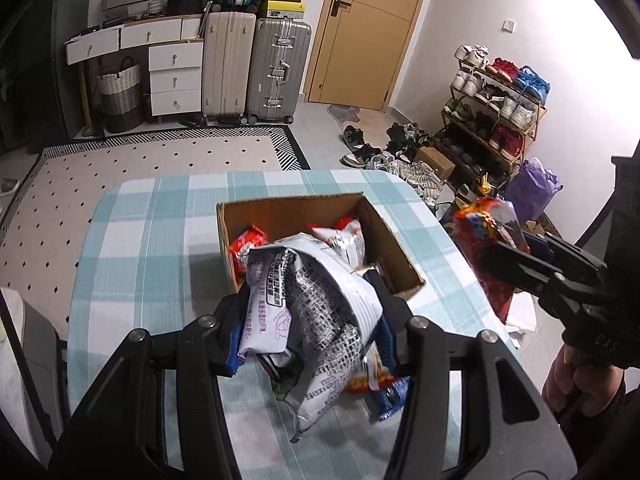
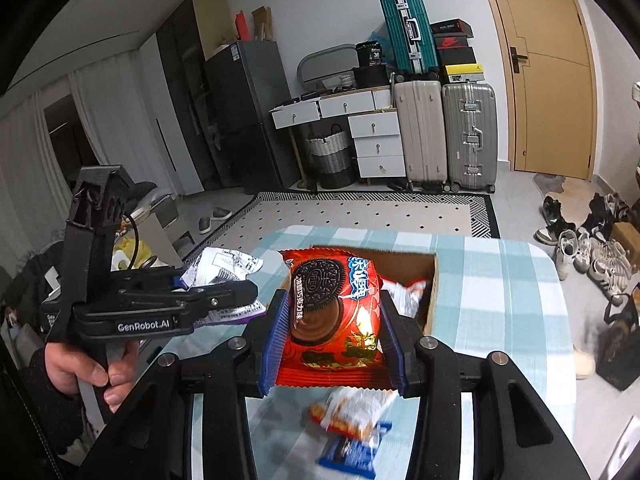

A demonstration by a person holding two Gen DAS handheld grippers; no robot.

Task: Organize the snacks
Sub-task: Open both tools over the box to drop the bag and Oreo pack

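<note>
Snack packet [image 2: 334, 312] in clamped right hand-held gripper [image 2: 334, 320]

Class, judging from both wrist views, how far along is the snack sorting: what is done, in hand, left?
Done: two red-and-white packets lie in the cardboard box.
In hand: the left gripper clamps a white printed packet; the right gripper clamps a red Oreo packet.
Left: an orange-and-white packet and a blue packet lie on the checked tablecloth.

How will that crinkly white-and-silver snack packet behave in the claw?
The white-and-silver foil snack packet is probably floppy: it sags and creases between the left claw pads. It seems light, hanging from one pinch. Its glossy film may be slippery.
</note>
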